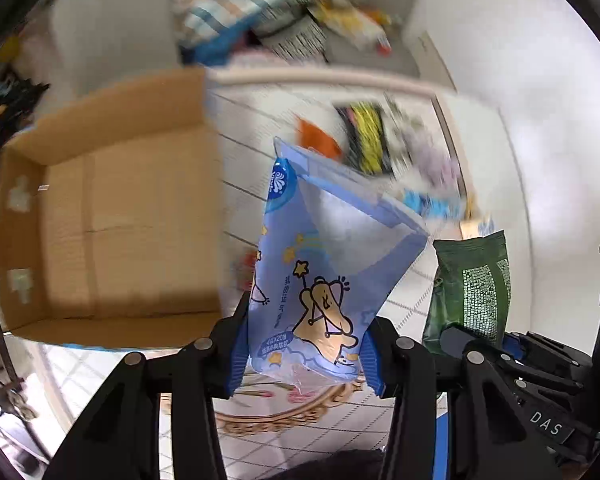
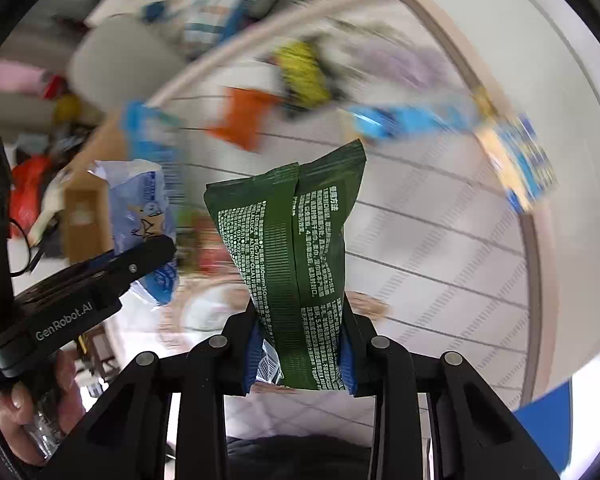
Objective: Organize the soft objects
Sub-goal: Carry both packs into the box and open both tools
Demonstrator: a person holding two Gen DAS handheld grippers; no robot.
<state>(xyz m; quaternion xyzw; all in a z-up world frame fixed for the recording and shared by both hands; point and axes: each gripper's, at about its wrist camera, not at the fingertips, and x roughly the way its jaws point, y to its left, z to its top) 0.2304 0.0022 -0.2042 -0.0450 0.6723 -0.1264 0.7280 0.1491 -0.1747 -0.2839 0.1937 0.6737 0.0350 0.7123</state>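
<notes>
My left gripper (image 1: 304,344) is shut on a light blue tissue pack with a cartoon print (image 1: 320,272) and holds it upright in the air. My right gripper (image 2: 300,348) is shut on a dark green soft pack with white text (image 2: 296,248), also held upright. The green pack (image 1: 476,288) shows in the left wrist view at the right. The blue pack (image 2: 144,204) shows in the right wrist view at the left. An open cardboard box (image 1: 112,216) stands to the left of the blue pack, empty as far as I see.
A round white table (image 2: 440,240) lies below with blurred soft packs on its far side: an orange one (image 2: 244,116), a yellow one (image 2: 304,72), blue ones (image 2: 412,120). A grey chair with striped cloth (image 1: 228,4) stands behind.
</notes>
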